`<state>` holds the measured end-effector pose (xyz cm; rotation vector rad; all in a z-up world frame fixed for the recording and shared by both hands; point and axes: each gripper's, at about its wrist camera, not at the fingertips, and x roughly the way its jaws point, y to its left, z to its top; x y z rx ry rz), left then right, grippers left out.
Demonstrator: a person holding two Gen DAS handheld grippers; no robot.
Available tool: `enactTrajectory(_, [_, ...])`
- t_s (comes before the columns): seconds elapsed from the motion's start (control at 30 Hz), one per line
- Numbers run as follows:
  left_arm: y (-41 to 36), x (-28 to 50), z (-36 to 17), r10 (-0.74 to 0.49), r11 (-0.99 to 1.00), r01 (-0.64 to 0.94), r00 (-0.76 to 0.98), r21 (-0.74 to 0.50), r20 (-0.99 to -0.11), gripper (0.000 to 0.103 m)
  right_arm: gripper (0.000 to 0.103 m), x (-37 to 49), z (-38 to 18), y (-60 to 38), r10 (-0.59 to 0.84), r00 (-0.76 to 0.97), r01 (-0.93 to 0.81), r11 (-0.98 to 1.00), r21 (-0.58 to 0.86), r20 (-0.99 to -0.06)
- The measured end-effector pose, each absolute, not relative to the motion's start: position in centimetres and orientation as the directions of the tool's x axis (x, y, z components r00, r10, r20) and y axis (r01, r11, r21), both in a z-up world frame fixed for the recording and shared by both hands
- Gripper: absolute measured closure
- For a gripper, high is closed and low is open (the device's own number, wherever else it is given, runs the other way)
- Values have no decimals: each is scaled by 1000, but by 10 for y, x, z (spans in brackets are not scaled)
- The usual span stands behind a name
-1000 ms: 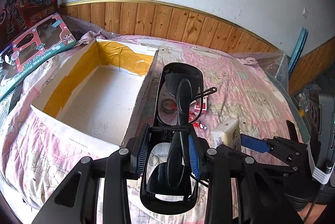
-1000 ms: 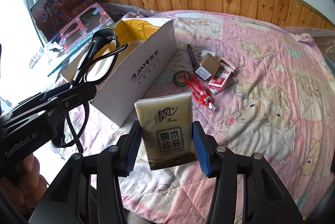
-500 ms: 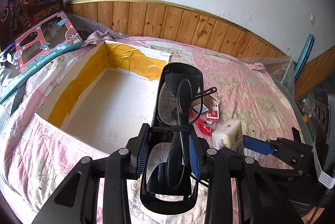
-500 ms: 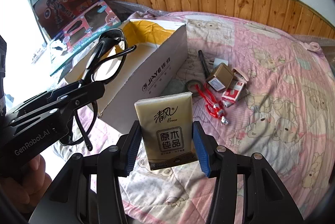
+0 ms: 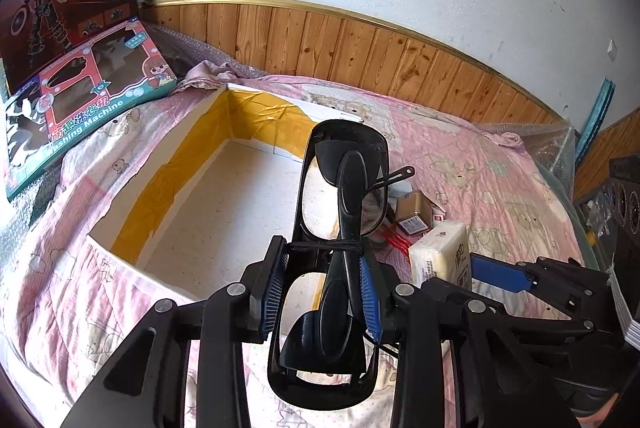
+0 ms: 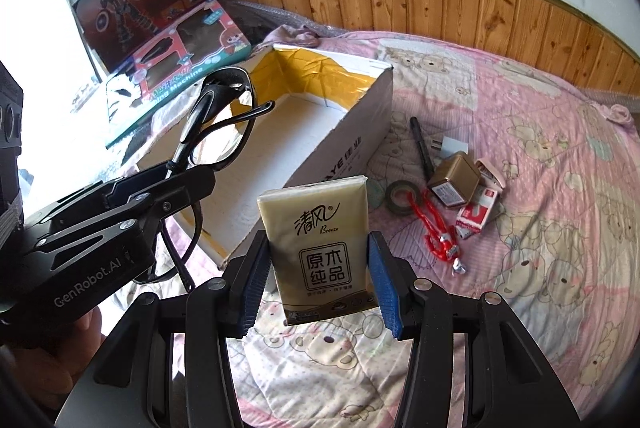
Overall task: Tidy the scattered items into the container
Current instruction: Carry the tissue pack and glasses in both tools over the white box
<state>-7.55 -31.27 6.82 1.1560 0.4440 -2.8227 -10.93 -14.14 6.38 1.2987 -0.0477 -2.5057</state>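
Left gripper: blue-padded fingers pressed against a pair of black-framed glasses, held folded and on end, one lens above the pads and one below; held in the air over the near right corner of the box.

Right gripper: pads pinched on both sides of a tan pocket tissue pack, upright, printed face toward the camera; held above the bed near the box's near right corner, not inside it.

Container: open white cardboard box with yellow tape lining its inner walls, standing on the left half of the bed; nothing was visible on the part of its floor in view.

Bed: pink bear-print quilt, wood-panelled wall along the far edge.

Loose items on the quilt, just right of the box:
- black pen, lying nearly parallel to the box's right wall
- white plug adapter, just beside the pen
- small brown box, near the adapter
- red-and-white carton, open, touching the brown box
- roll of dark tape, flat
- red cord with a small metal piece, beside the tape

Far left corner: two toy boxes propped beside the box; one read "Washing Machine".
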Motion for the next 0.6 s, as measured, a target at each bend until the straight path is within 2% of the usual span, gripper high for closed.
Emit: enactTrajectory(0.6, [-359,-88,71,21,-943,218,-714,-250,-700,67,52,-143,82,-189,-325,-534,331,-930,162,-780])
